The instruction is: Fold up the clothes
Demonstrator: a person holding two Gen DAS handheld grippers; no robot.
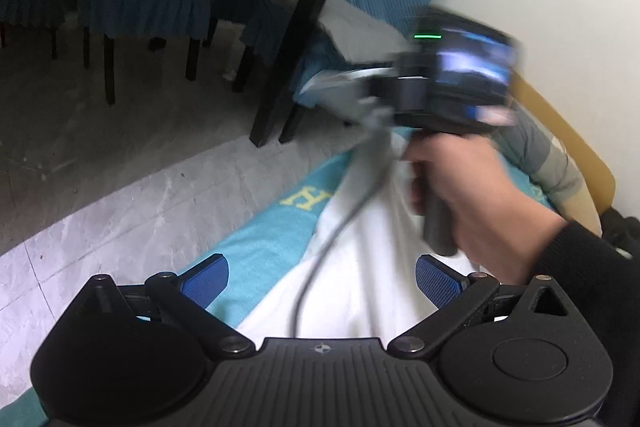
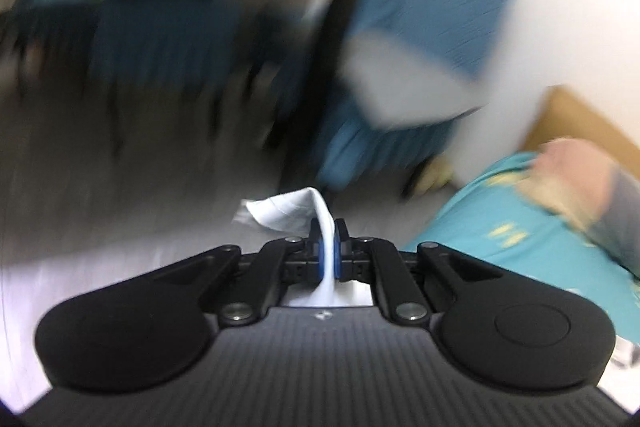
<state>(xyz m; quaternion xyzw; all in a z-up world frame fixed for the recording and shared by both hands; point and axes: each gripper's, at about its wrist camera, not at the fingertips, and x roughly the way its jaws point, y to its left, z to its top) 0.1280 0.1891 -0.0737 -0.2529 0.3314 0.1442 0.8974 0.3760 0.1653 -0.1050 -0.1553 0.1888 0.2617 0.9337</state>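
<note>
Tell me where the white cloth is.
In the right wrist view the white cloth is pinched in the shut right gripper, low centre, left of the teal towel.

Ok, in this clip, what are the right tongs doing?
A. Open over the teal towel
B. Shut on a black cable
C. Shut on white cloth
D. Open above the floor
C: in the right wrist view the right tongs are closed with a fold of white cloth pinched between the blue pads, while the left tongs stand open.
</note>
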